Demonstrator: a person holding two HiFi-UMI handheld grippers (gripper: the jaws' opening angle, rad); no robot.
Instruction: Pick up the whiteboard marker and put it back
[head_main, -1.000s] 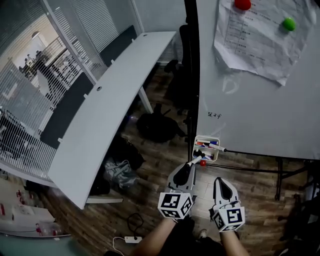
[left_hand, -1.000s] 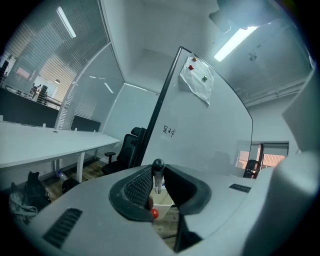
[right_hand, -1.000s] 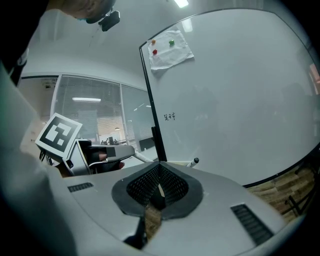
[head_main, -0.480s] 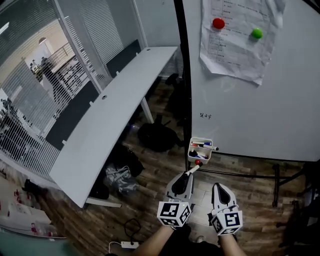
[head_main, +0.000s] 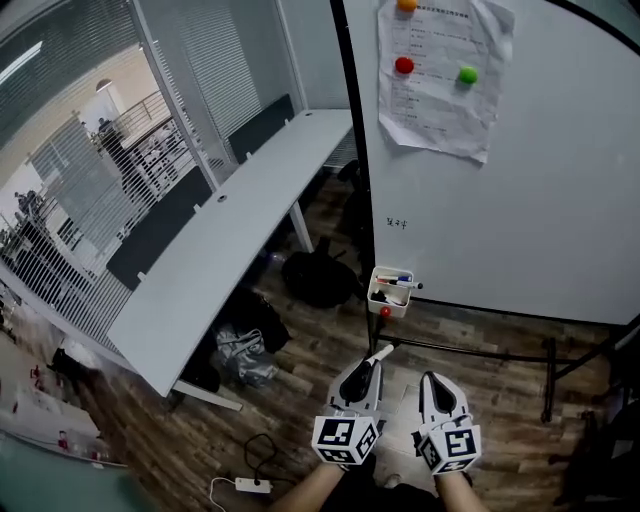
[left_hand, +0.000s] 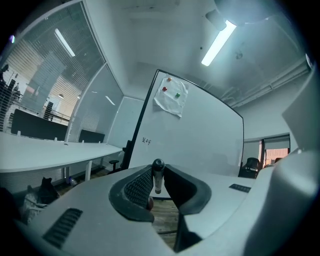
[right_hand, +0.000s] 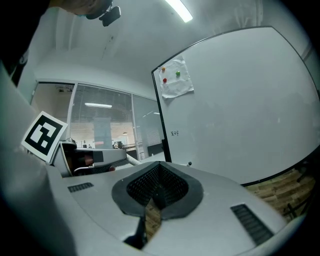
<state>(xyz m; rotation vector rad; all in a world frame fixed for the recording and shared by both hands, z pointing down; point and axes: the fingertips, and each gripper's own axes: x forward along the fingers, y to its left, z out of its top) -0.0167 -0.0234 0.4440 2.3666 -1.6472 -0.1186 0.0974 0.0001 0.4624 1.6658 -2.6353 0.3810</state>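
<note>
Left gripper (head_main: 362, 372): at 6 o'clock in the head view, pointing toward 12. Its jaws stand narrow, with the pads clamped on the marker (left_hand: 158, 175).
Marker: stands upright between the left pads in the left gripper view, dark cap on top. In the head view its white end juts from the jaw tips toward 1 o'clock, above the floor (head_main: 320, 345) and well short of the holder (head_main: 387, 301).
Right gripper (head_main: 438, 388): just at 3 o'clock of the left one and apart from it. Its jaws are pressed together with nothing between them.
Holder: a white box with other markers in it, at 12 o'clock from the left gripper, at the lower left of the whiteboard (head_main: 540, 190).
Sheet (head_main: 435, 95): pinned high on the whiteboard by coloured magnets.
Desk (head_main: 230, 225): long and white, at 10 o'clock.
Bags (head_main: 318, 275): dark, on the floor below the desk's far end.
</note>
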